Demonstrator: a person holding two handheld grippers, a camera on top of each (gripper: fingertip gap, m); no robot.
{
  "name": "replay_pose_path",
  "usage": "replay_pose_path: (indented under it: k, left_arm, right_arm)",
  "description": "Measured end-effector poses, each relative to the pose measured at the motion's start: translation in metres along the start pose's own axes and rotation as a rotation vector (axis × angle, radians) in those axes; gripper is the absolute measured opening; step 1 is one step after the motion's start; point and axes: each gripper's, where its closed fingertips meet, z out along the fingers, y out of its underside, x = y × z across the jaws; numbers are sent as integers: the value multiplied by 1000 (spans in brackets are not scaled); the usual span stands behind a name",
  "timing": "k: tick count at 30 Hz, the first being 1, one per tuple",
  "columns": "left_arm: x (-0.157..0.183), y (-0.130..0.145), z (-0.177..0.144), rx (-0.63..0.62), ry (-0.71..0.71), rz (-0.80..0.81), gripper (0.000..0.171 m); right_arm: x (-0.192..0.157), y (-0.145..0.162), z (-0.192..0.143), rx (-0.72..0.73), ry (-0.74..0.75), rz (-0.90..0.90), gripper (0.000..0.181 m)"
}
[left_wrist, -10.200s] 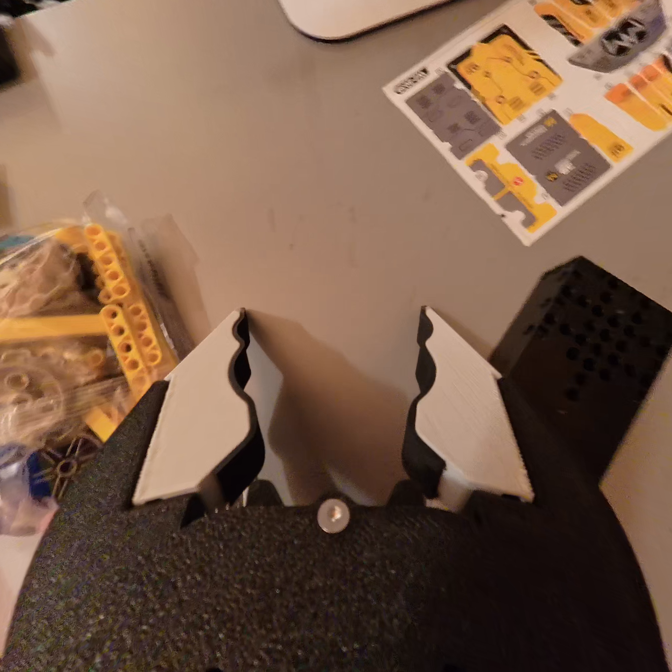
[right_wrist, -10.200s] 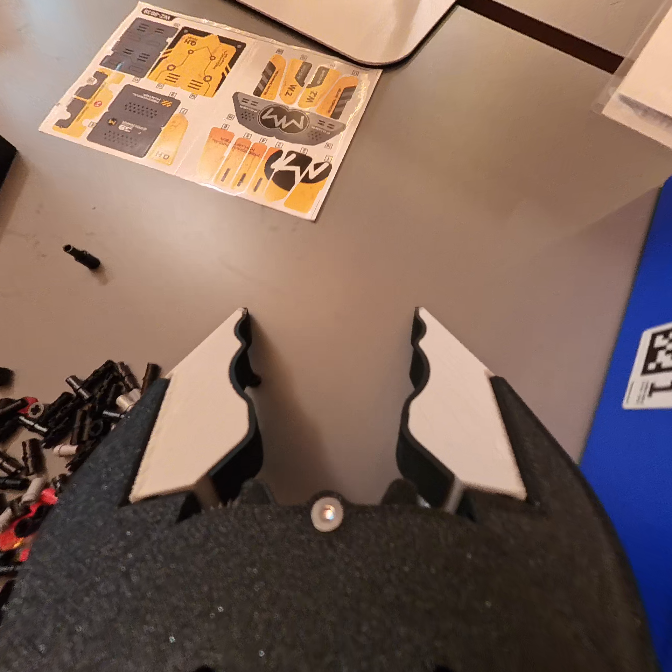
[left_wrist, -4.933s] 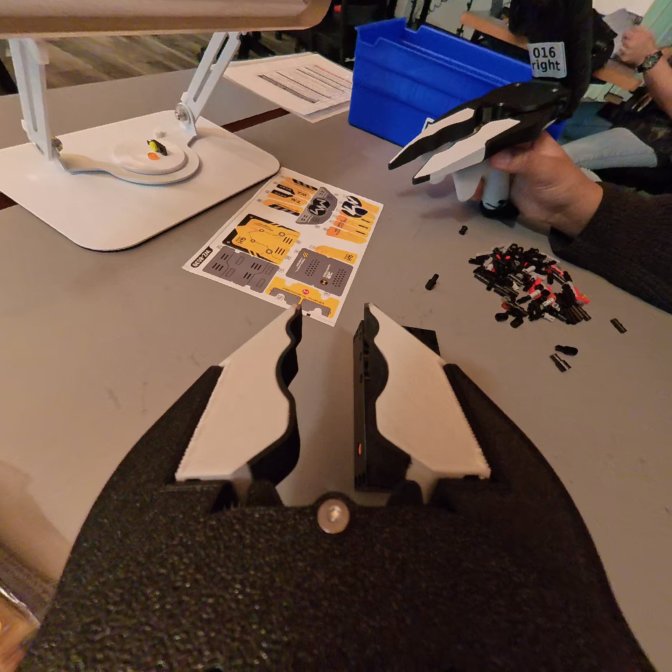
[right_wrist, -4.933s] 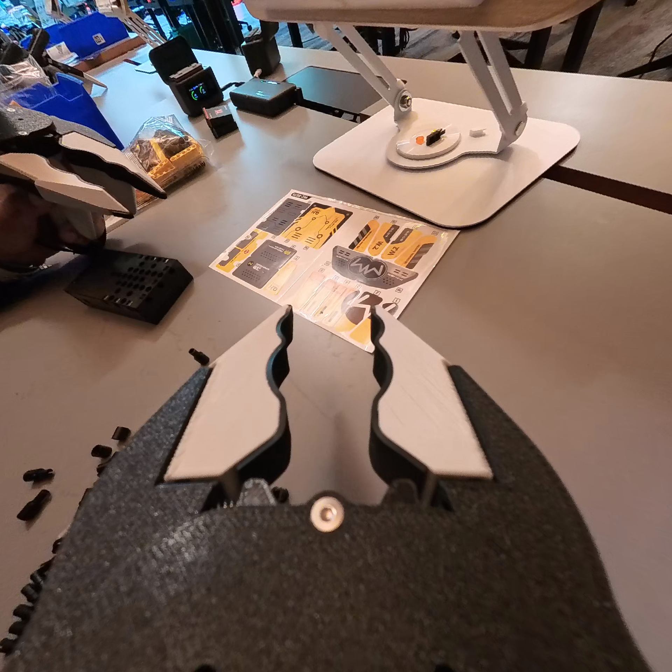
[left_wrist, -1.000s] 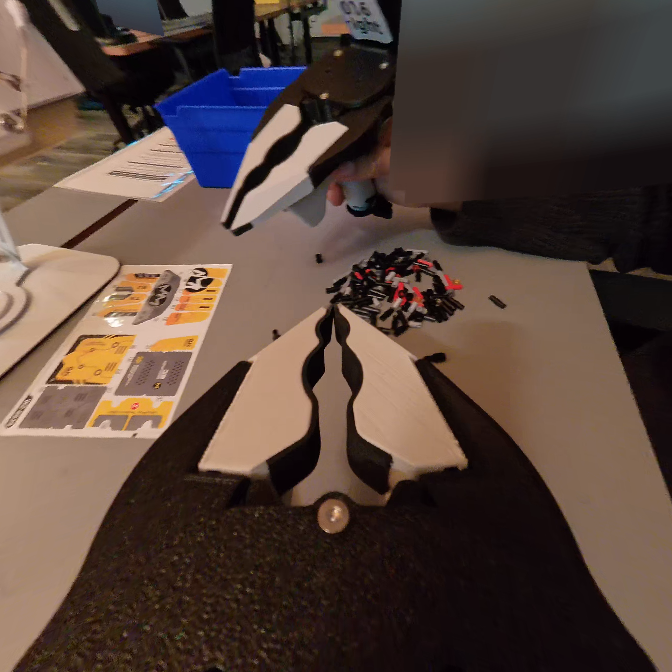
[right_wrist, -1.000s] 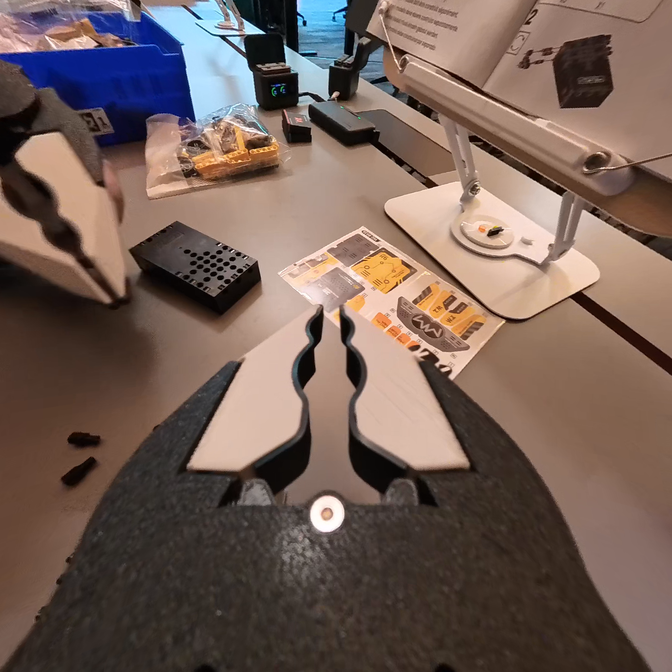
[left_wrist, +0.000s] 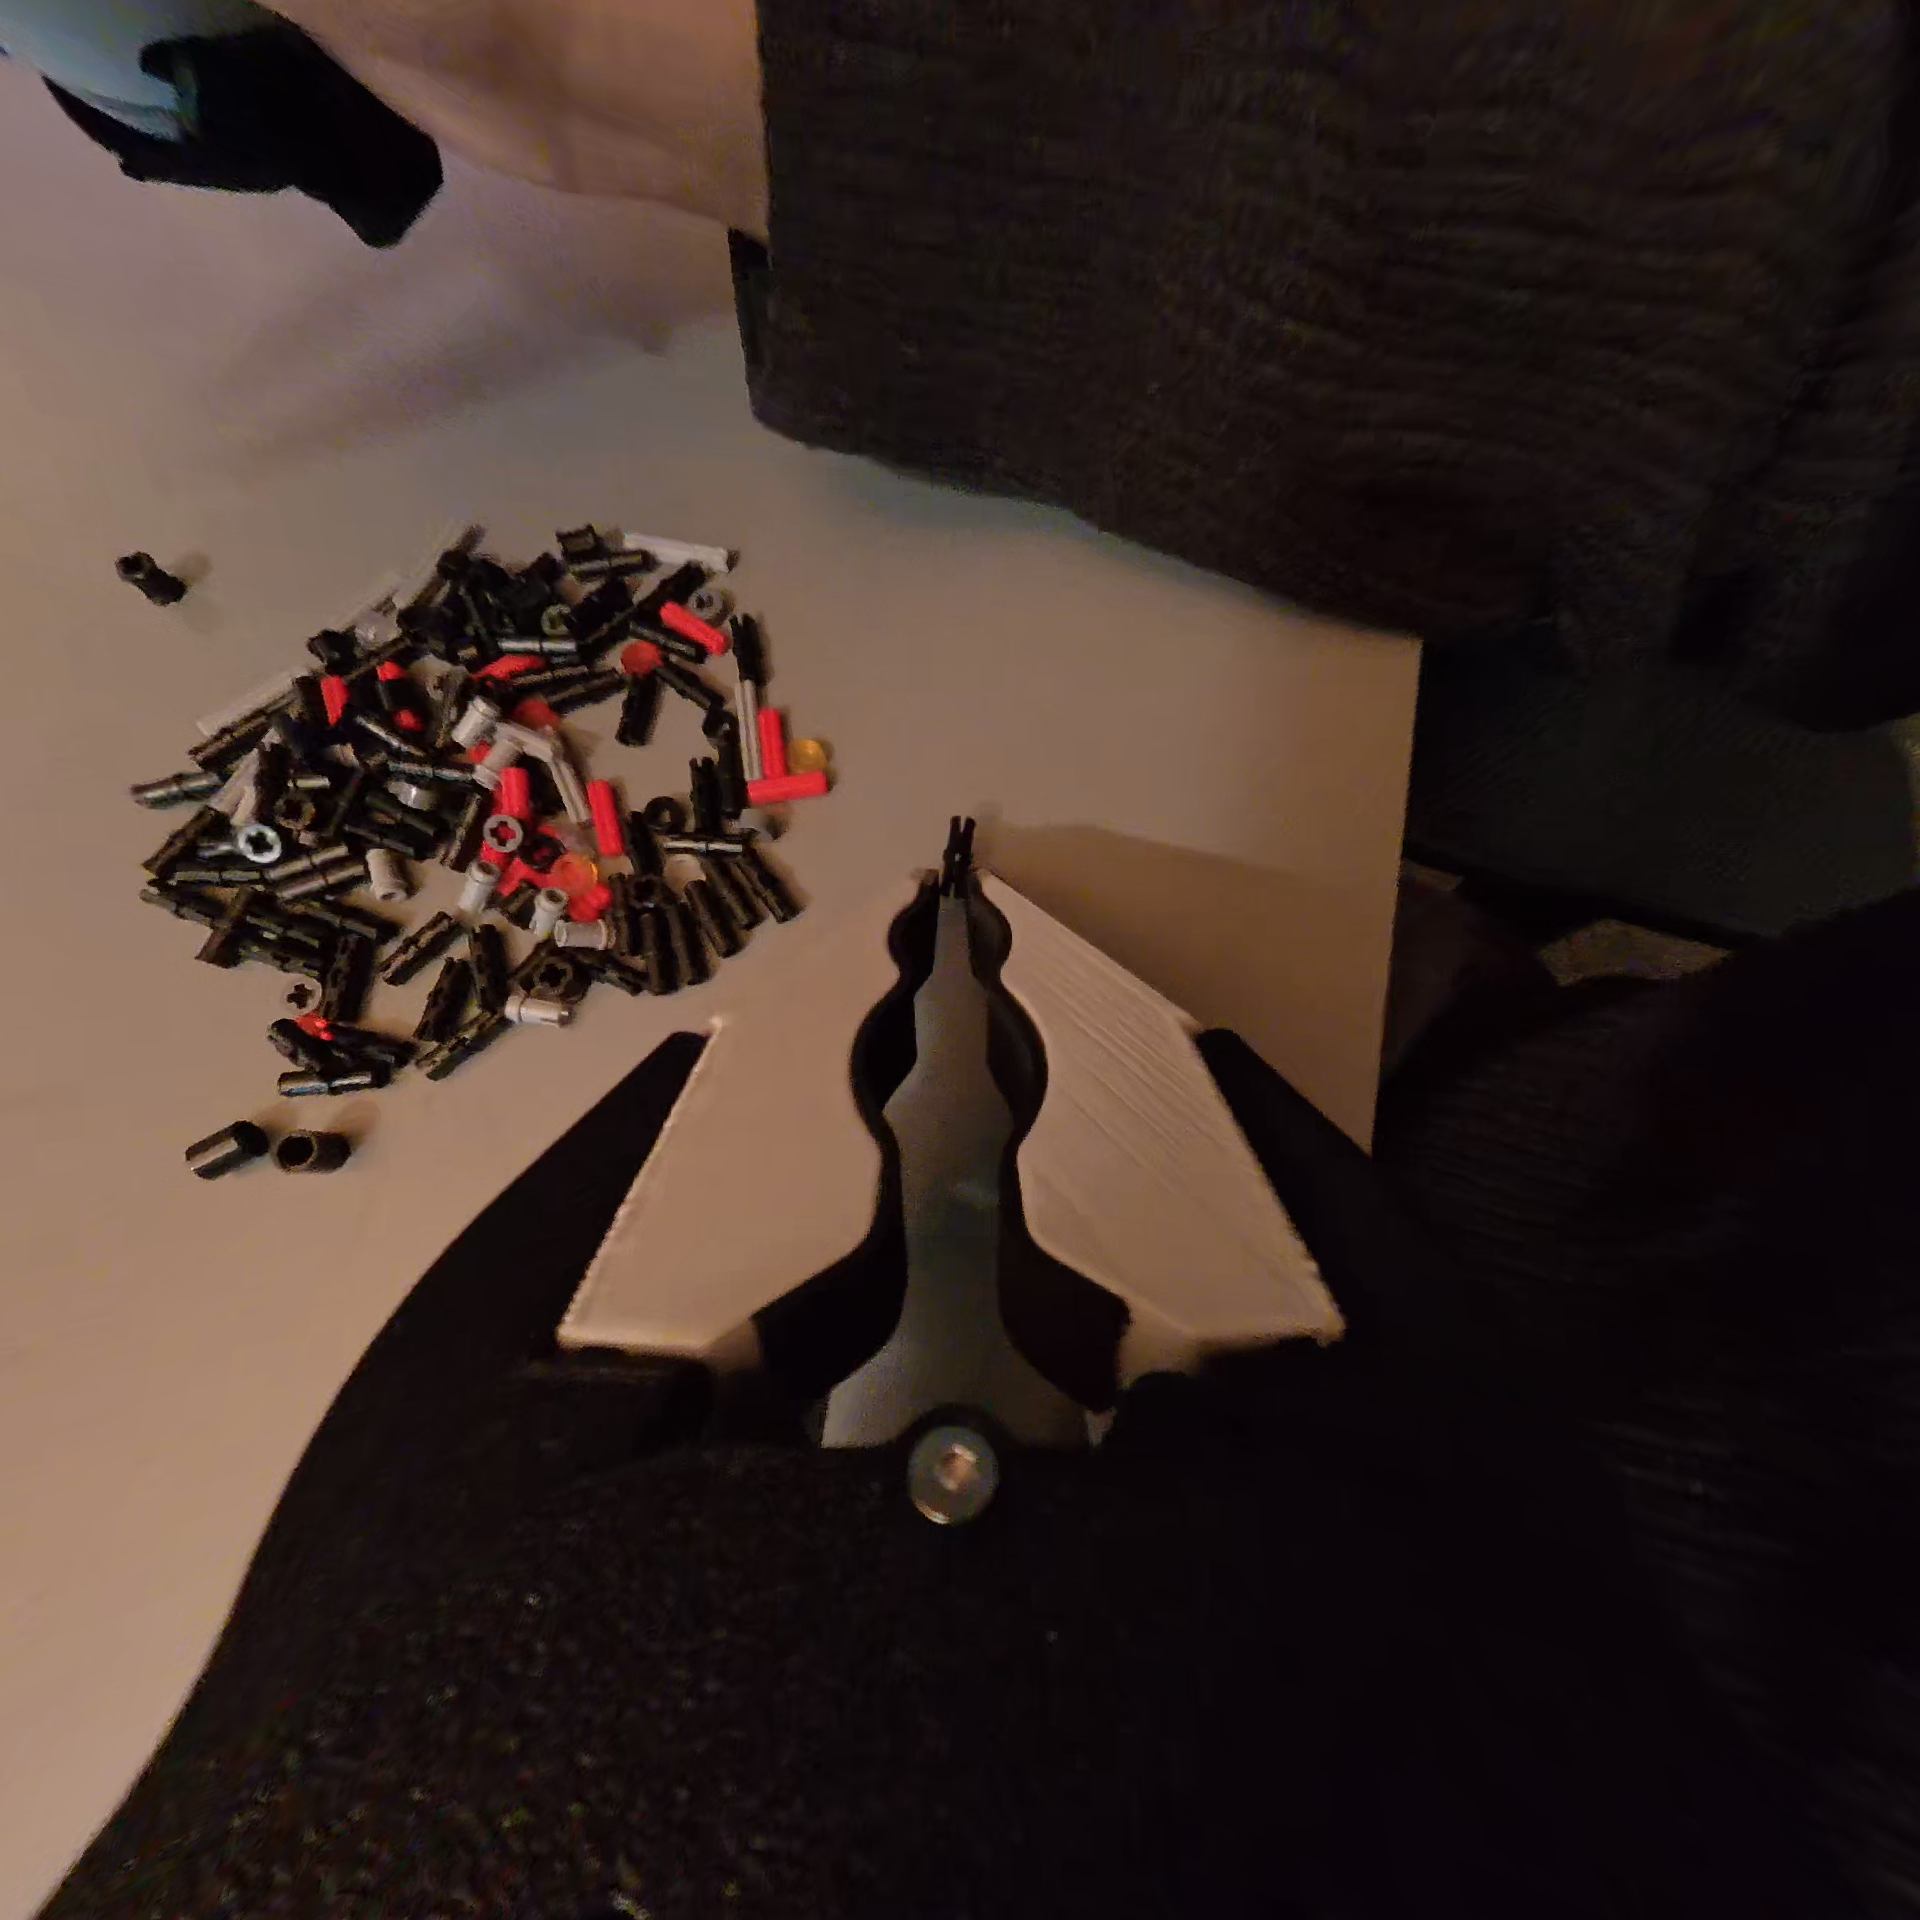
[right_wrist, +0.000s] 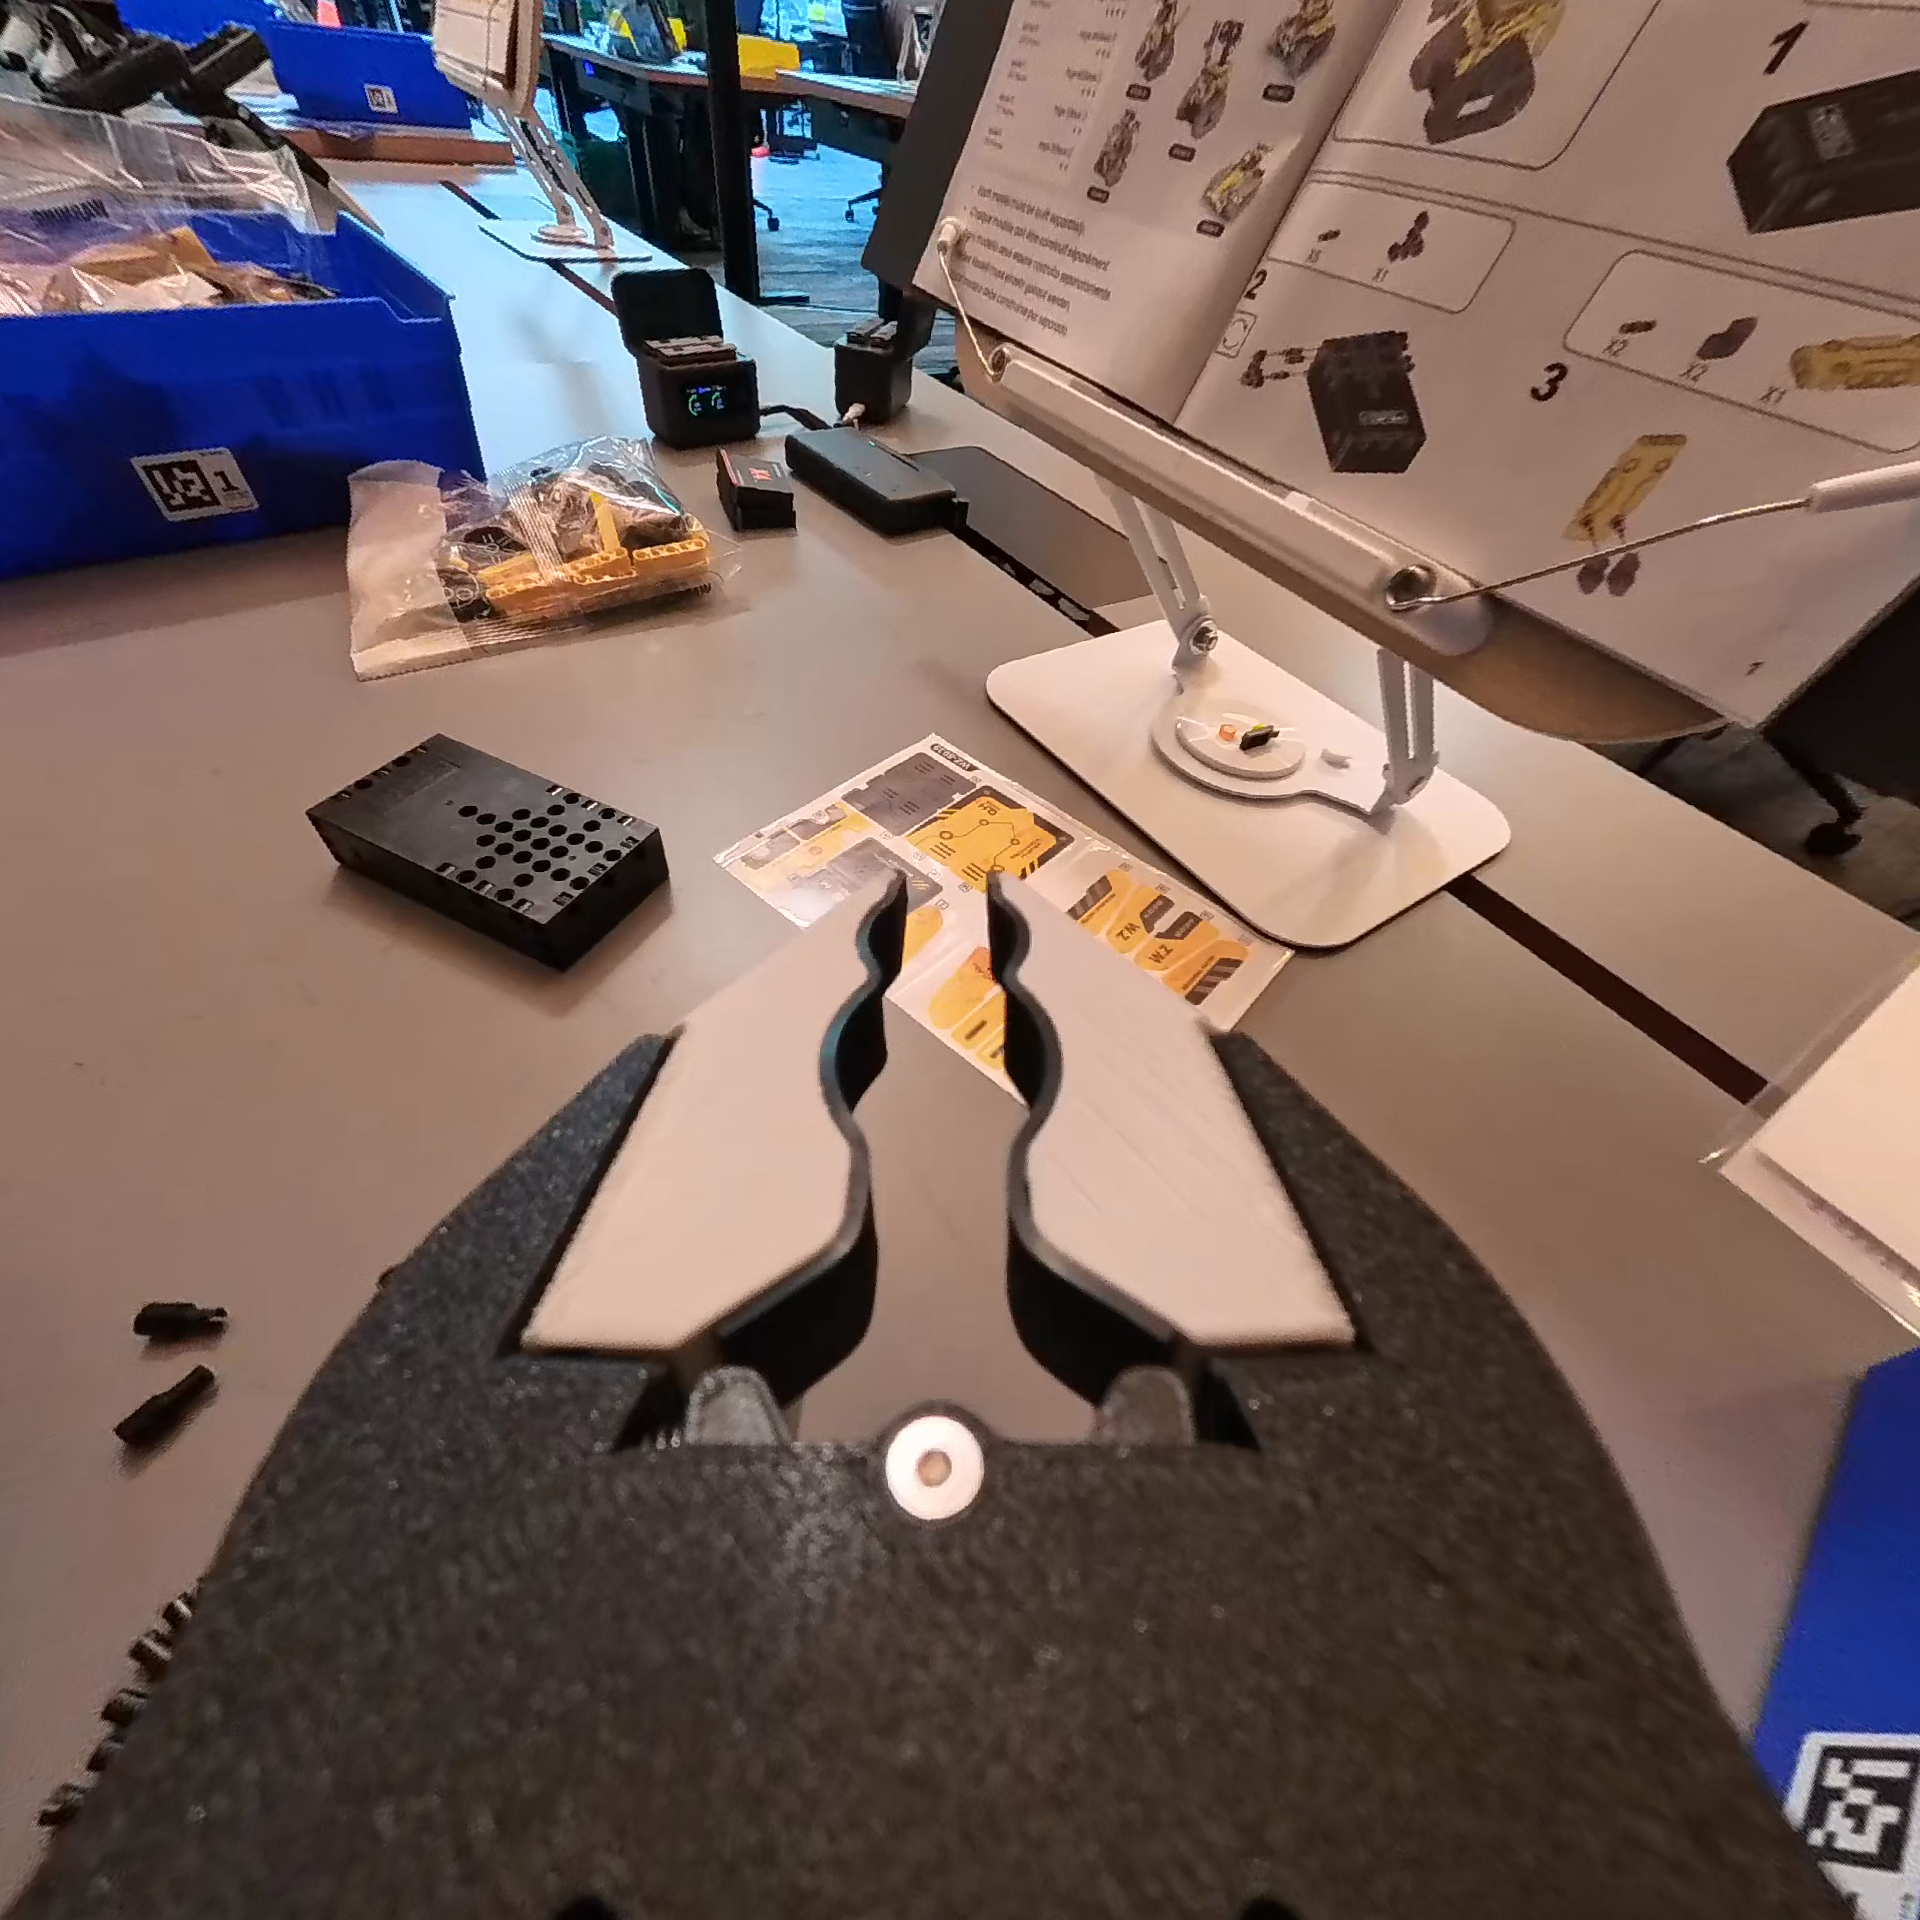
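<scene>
Left wrist view gives us the left gripper (left_wrist: 954, 883) with its tips pinched on a small black pin (left_wrist: 957, 847), which sticks out past them above the grey table (left_wrist: 1143, 727), near the table's edge. Just to the left lies a heap of connector pins (left_wrist: 468, 810), mostly black with some red and pale grey ones and two orange studs, too many for us to count. One stray black pin (left_wrist: 151, 579) lies apart at the far left, and two short black sleeves (left_wrist: 268, 1148) lie side by side below the heap. A dark knitted sleeve (left_wrist: 1299, 312) and a hand (left_wrist: 582, 94) fill the top of that view. On the right wrist side, the right gripper (right_wrist: 943, 885) hovers with a narrow gap between its tips and nothing in it. Beneath its tips we see one sticker sheet (right_wrist: 997, 873) in yellow, grey and black. One black perforated block (right_wrist: 488, 842) lies to the left, and two loose black pins (right_wrist: 171, 1361) lie at the near left. Beyond are one clear bag of yellow parts (right_wrist: 540, 551), a blue bin (right_wrist: 229, 384) bearing a square code label, and several small black devices, one with a lit screen (right_wrist: 701, 400). One white stand (right_wrist: 1257, 790) holds an open instruction booklet (right_wrist: 1558, 260) with printed numbered steps.
</scene>
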Motion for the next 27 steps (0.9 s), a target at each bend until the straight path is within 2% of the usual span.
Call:
replay_pose_path:
  k: [4, 6, 8, 10, 12, 16, 20, 22, 27]
  left_arm:
    - [-18, -10, -19, 85, -8, -29, 4]
    - [-42, -16, -38, 138, -62, -27, 4]
    - [-73, -26, -65, 206, -128, -13, 4]
    - [-107, -34, -92, 280, -200, 2, 3]
    - [-129, -42, -113, 359, -199, 23, 3]
    - [-161, -42, -130, 421, -235, 63, 4]
    - [-157, -38, -136, 492, -159, 30, 3]
    - [-157, -35, -138, 490, -152, 31, 3]
    - [-144, -33, -141, 495, -20, 29, 3]
  right_arm:
    - [-3, -5, -2, 25, -15, 1, 15]
    - [-6, -10, -3, 45, -29, -3, 17]
    - [-2, -14, -5, 69, 6, -1, 31]
    - [1, -20, -9, 98, 41, -8, 37]
    - [-1, -28, -13, 147, 42, -7, 48]
    - [-22, -37, -13, 240, -54, 30, 49]
    - [-79, -31, -8, 218, -452, 139, 41]
    - [-101, -29, -10, 225, -589, 152, 29]
    - [-117, -13, -4, 170, -598, 12, 10]
